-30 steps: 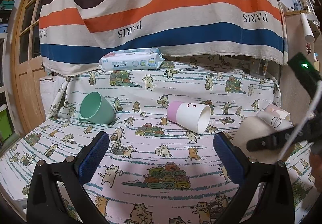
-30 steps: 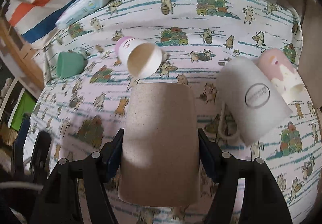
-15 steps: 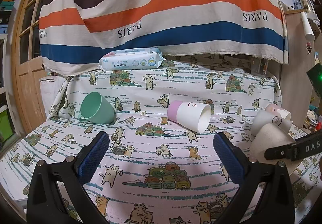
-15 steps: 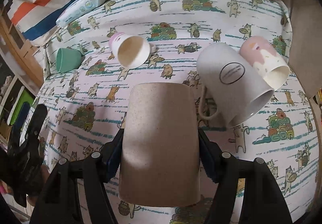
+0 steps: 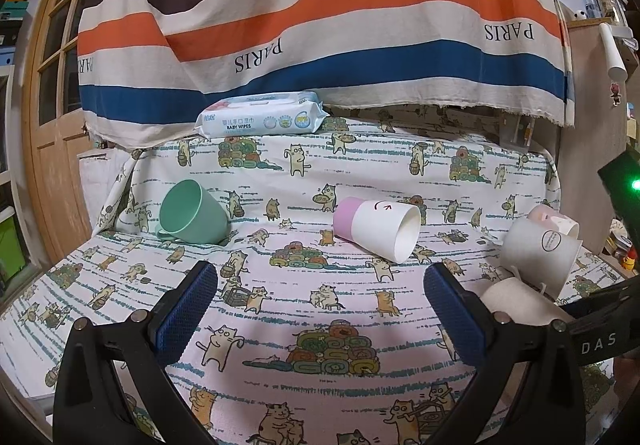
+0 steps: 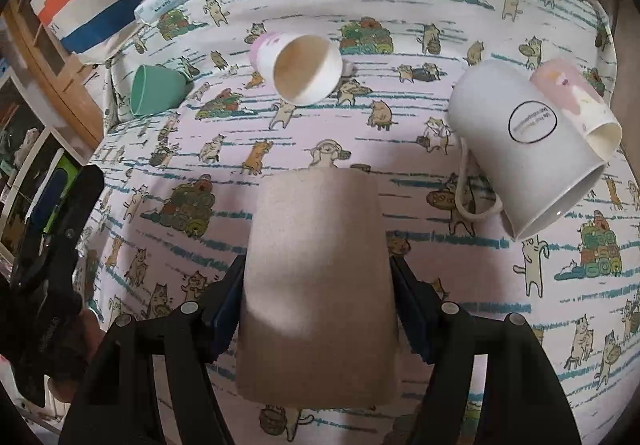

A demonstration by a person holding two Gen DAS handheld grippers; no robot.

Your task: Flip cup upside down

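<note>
Right wrist view, beige cup (image 6: 318,277) pinched between right gripper (image 6: 316,309) pads, closed base facing away, over cat-print cloth (image 6: 360,149), grey mug (image 6: 528,149) lying just beside, left gripper (image 5: 320,309) spread wide, holding nothing.

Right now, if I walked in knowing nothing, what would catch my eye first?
Probably the beige cup clamped between the right tongs, filling the near centre of the right wrist view. Around it, four more cups lie tipped over on the cat-print cloth. Behind them hangs a bold striped "PARIS" blanket.
</note>
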